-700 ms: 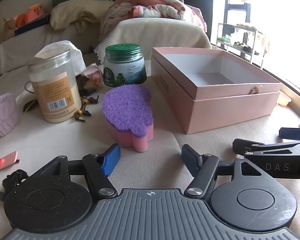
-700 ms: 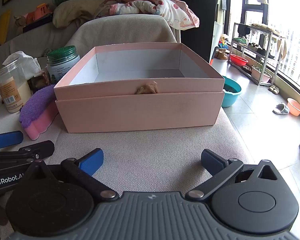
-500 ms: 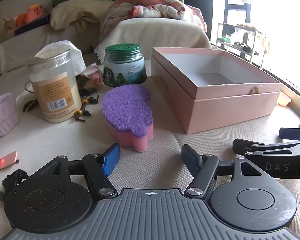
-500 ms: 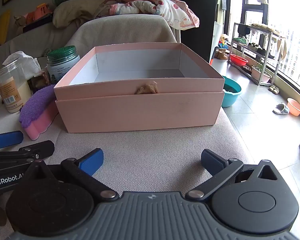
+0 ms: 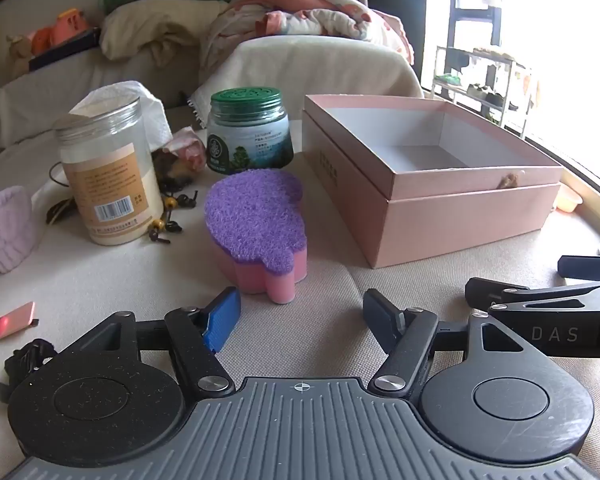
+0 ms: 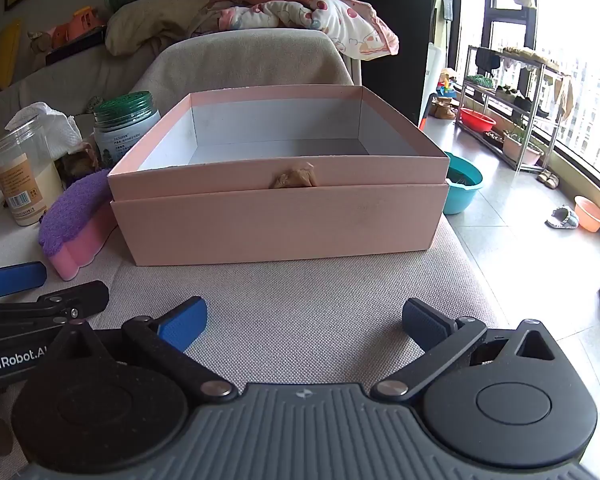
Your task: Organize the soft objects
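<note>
A purple-topped pink sponge (image 5: 256, 224) lies on the beige cushion just ahead of my left gripper (image 5: 300, 316), which is open and empty. It also shows in the right wrist view (image 6: 76, 220), left of the box. An open, empty pink box (image 5: 432, 196) stands to the sponge's right and straight ahead of my right gripper (image 6: 304, 320), which is open and empty. A lilac knitted soft item (image 5: 4, 228) lies at the far left.
A clear jar with an orange label (image 5: 108, 176) and a green-lidded jar (image 5: 248, 132) stand behind the sponge, with beaded cord (image 5: 168, 216) between them. A small pink block (image 5: 14, 320) lies at left. The cushion's right edge drops to the floor (image 6: 540, 264).
</note>
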